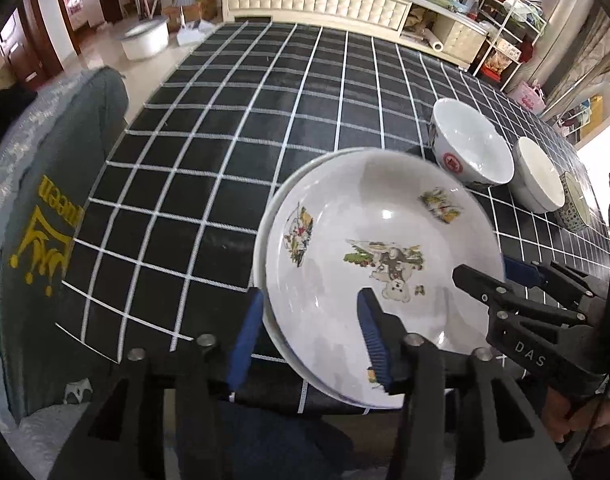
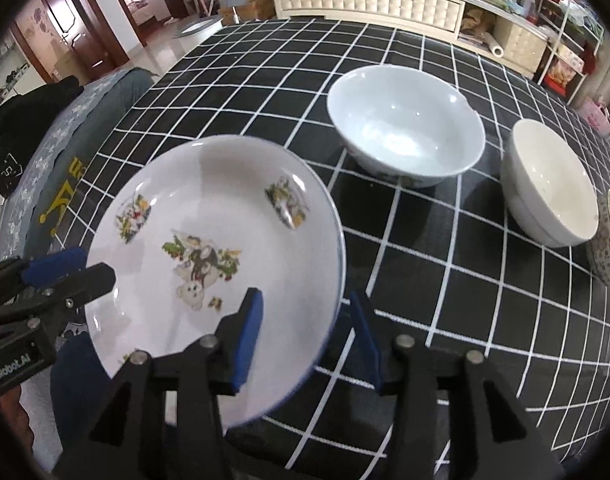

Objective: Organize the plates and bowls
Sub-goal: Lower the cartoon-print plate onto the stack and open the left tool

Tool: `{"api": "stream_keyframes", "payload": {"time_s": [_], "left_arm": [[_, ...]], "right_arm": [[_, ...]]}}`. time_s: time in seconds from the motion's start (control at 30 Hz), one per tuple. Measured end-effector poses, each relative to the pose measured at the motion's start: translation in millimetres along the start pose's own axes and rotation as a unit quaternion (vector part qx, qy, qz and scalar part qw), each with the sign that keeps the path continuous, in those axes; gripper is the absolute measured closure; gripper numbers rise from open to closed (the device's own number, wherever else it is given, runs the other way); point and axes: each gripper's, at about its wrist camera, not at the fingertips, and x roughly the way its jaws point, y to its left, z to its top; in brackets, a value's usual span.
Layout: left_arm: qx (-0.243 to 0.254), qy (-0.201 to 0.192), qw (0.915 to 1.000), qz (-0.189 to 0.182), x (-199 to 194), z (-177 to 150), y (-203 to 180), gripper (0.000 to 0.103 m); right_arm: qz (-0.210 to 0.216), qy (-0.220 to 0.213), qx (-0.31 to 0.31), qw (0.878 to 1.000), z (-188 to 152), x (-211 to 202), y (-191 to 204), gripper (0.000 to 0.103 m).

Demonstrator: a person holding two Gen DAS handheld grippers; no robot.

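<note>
At the near edge of the black white-grid-clothed worktop (image 1: 225, 128), both left gripper (image 1: 309, 332) and right gripper (image 2: 305, 336), jaws wide, straddle opposite rims of the white cartoon-printed plate (image 2: 209, 248); plate-stacking step appears underway; next: close, then lift

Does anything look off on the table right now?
Yes: the large white bowl has a small notch in its far right rim, which looks like a chip. The picture plate also overhangs the table's near edge.
</note>
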Motion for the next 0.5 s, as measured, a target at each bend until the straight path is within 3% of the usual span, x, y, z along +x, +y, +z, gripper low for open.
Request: {"api": "stream_keyframes", "payload": {"time_s": [0.23, 0.3, 0.4, 0.5], "left_arm": [[0.009, -0.029, 0.9995, 0.003, -21, 0, -7, 0.055], [0.013, -0.043, 0.9990, 0.000, -30, 0, -11, 0.050], [0.020, -0.068, 0.9974, -0.011, -45, -1, -20, 0.047], [0.036, -0.100, 0.9942, -0.011, -61, -1, -34, 0.042]], "right_arm": [[-0.012, -0.036, -0.001, 0.999, -2, -24, 0, 0.053], [-0.004, -0.056, 0.004, 0.998, -3, -37, -3, 0.053], [0.008, -0.097, 0.001, 0.995, -6, -61, -6, 0.039], [-0.012, -0.148, -0.014, 0.989, -11, -84, -6, 0.038]]}}
